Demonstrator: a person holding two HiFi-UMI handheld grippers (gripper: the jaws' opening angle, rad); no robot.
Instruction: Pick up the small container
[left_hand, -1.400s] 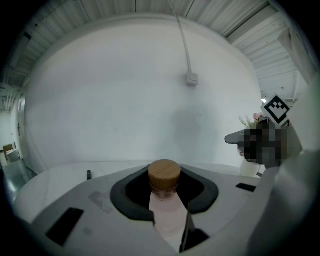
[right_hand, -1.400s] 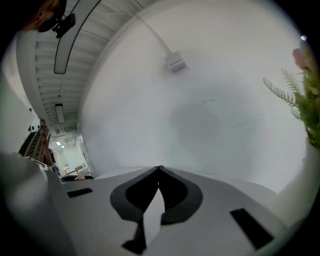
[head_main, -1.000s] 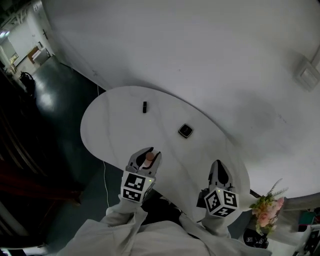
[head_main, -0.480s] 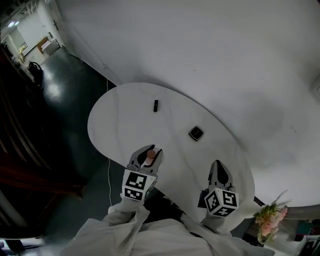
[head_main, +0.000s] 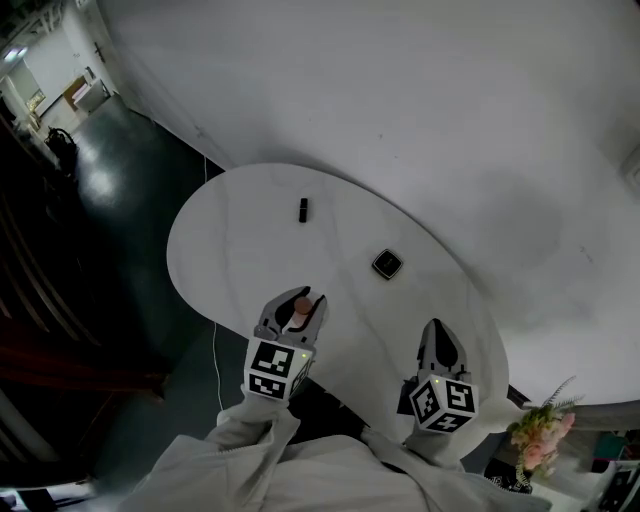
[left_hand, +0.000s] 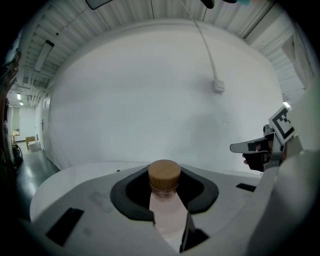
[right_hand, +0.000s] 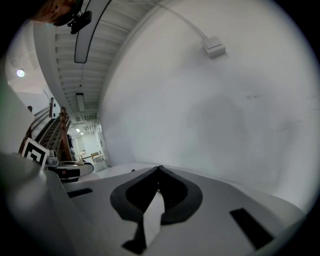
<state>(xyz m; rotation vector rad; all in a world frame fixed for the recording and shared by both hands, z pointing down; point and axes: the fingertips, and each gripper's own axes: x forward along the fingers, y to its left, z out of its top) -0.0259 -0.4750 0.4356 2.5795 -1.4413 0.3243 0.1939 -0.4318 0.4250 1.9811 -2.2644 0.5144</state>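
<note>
Container: a small bottle (left_hand: 166, 210) with a pale pink, see-through body and a round cap of light wood. It stands upright between the left jaws, the cap rising just above the black pads.
Left gripper (head_main: 297, 304): smooth grey plastic with black curved pads. Its jaws stand partly apart and are clamped on the bottle's body from both sides.
Right gripper (right_hand: 159, 172): same grey plastic and black pads. Its jaws are pressed together with nothing between them. It sits well to the right of the left jaws.
Markings: each gripper carries a cube (head_main: 273, 369) printed with black-and-white square patterns.
Surface (head_main: 230, 250): a smooth white top with a rounded edge, reaching ahead of both pairs of jaws. Whether the bottle's base touches it cannot be told.
Ahead of the left jaws: a small black upright piece (head_main: 302, 210), well apart from them.
Between and ahead of the two pairs of jaws: a small dark square thing with a pale rim (head_main: 387, 264), lying flat.
Right of the right jaws: a bunch of pink flowers (head_main: 535, 430), off the surface.
</note>
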